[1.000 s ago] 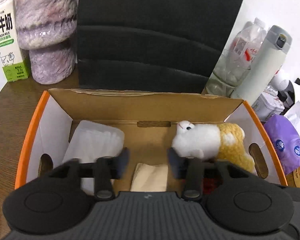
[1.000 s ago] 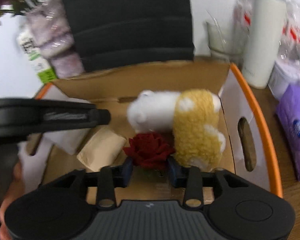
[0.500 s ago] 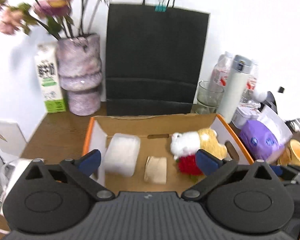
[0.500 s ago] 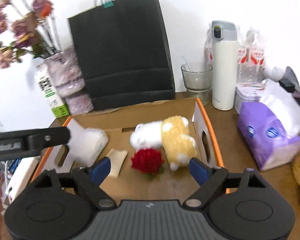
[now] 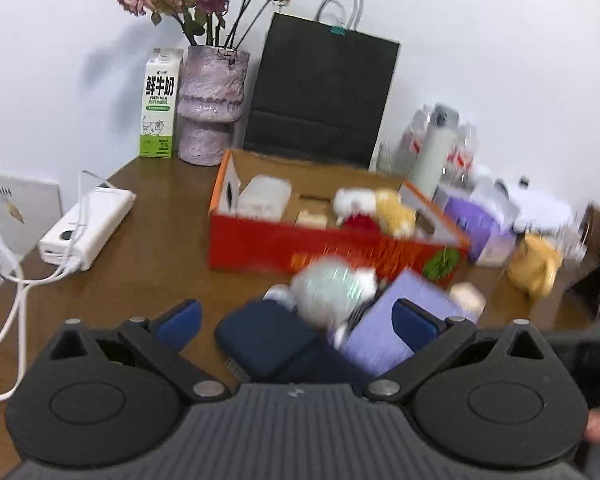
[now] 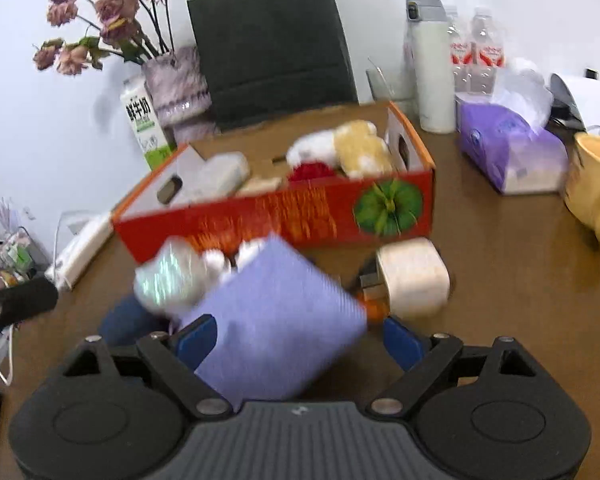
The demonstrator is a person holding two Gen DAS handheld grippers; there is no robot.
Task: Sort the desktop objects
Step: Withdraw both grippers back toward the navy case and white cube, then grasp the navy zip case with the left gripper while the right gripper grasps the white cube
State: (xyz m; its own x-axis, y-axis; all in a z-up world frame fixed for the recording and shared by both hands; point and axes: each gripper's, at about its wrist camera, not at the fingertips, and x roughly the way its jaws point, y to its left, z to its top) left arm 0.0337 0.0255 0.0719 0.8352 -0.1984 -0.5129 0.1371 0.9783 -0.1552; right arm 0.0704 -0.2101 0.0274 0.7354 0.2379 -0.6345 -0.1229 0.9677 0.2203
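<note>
Hovering wide open, the right claw point(image 6: 300, 338) had the purple notebook point(image 6: 278, 320) between its fingers; best centre before closing. Left claw point(image 5: 296, 320) gaped empty; box point(image 6: 284, 216) waited ahead.

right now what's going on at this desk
A person is sorting desk clutter into the red cardboard box with two handheld tools. The box already holds a plush toy, a red rose and a white packet. Both the left tool and the right tool are open and empty, above the unsorted pile: a purple notebook, a navy pouch and a tape roll.
</note>
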